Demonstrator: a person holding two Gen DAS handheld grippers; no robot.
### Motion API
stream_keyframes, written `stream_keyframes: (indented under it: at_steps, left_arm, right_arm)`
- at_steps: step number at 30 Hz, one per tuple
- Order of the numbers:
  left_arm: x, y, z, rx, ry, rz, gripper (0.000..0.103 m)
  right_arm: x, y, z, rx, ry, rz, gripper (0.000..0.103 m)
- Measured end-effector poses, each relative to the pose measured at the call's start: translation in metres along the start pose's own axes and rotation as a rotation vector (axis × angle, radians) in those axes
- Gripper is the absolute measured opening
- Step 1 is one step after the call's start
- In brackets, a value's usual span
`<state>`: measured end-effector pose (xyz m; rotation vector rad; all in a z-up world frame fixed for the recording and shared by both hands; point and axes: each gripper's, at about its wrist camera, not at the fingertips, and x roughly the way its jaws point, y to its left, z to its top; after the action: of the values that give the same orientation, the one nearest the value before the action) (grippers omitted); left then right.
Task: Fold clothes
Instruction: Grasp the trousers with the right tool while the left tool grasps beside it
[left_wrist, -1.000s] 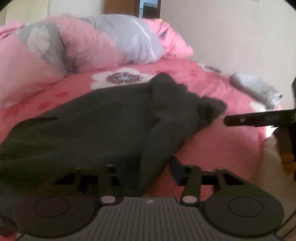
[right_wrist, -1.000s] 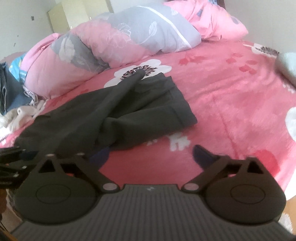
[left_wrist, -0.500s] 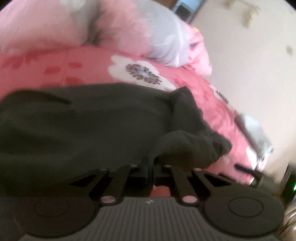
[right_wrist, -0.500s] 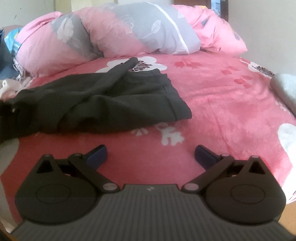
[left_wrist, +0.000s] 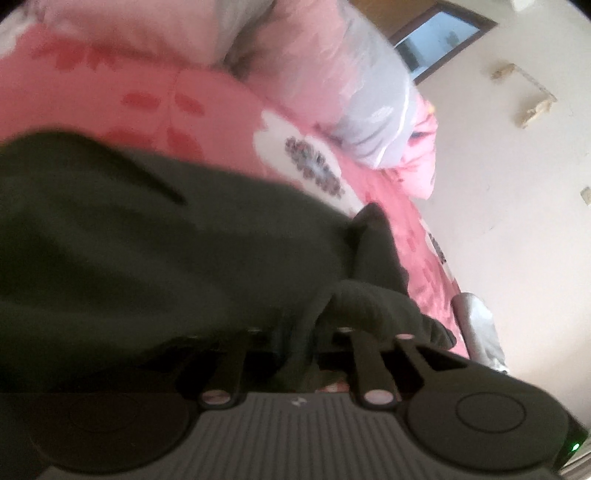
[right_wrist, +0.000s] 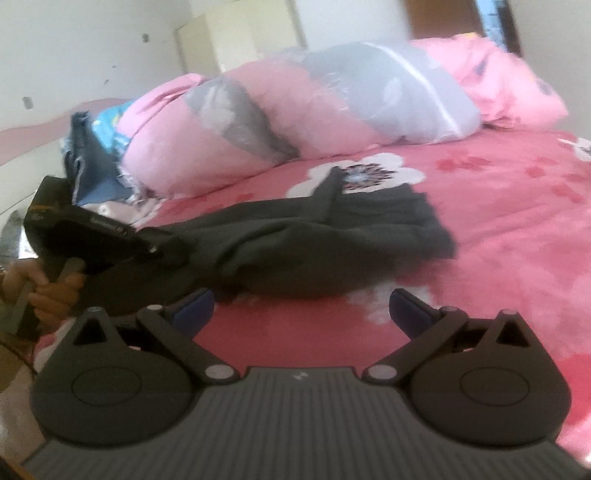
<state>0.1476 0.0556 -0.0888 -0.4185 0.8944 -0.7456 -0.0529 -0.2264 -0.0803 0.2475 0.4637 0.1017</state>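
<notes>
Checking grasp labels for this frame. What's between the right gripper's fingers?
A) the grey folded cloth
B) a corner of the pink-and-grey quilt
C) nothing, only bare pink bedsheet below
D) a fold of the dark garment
C: in the right wrist view the right gripper stands wide open, with only the pink bedsheet showing between its blue fingertips; the dark garment lies beyond them, untouched by this gripper.

Counts on the bed

One dark garment (right_wrist: 332, 236), one rolled quilt (right_wrist: 295, 122), one folded grey item (left_wrist: 480, 325), two grippers: left gripper (left_wrist: 295, 343), right gripper (right_wrist: 301, 308).
</notes>
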Motion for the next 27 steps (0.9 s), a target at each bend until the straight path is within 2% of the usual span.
stream_keyframes:
  at_steps: [1, 4, 6, 8, 10, 13, 17, 20, 24, 27]
  left_arm:
    - [-0.005, -0.004, -0.001, 0.032, -0.028, 0.011, 0.032]
    - [-0.024, -0.02, -0.005, 0.14, -0.122, 0.064, 0.038]
    - [-0.038, -0.033, -0.011, 0.22, -0.182, 0.093, 0.039]
    - [-0.048, -0.048, -0.021, 0.307, -0.219, 0.088, 0.04]
    - [-0.051, -0.063, -0.033, 0.391, -0.21, 0.064, 0.04]
    - [-0.044, -0.081, -0.056, 0.495, -0.143, 0.032, 0.04]
    - [-0.022, -0.093, -0.081, 0.545, -0.035, 0.019, 0.04]
    - [0.0, -0.101, -0.095, 0.602, -0.002, 0.105, 0.04]
    - [0.02, -0.118, -0.106, 0.721, -0.031, 0.23, 0.048]
    - [0.032, -0.127, -0.107, 0.766, -0.041, 0.282, 0.048]
  right_arm:
    - [0.005, 0.001, 0.001, 0.003, 0.009, 0.022, 0.1]
    - [0.02, 0.003, 0.005, 0.029, 0.039, 0.093, 0.087]
    - [0.033, 0.001, 0.008, 0.069, 0.068, 0.135, 0.072]
    - [0.044, -0.004, 0.009, 0.124, 0.096, 0.163, 0.058]
    - [0.052, -0.01, 0.01, 0.188, 0.116, 0.201, 0.053]
    - [0.06, -0.016, 0.011, 0.264, 0.127, 0.252, 0.042]
    - [0.069, -0.029, 0.016, 0.374, 0.134, 0.32, 0.023]
    - [0.079, -0.045, 0.021, 0.486, 0.139, 0.38, 0.016]
    - [0.095, -0.057, 0.028, 0.587, 0.154, 0.433, 0.015]
    - [0.105, -0.062, 0.031, 0.63, 0.167, 0.461, 0.015]
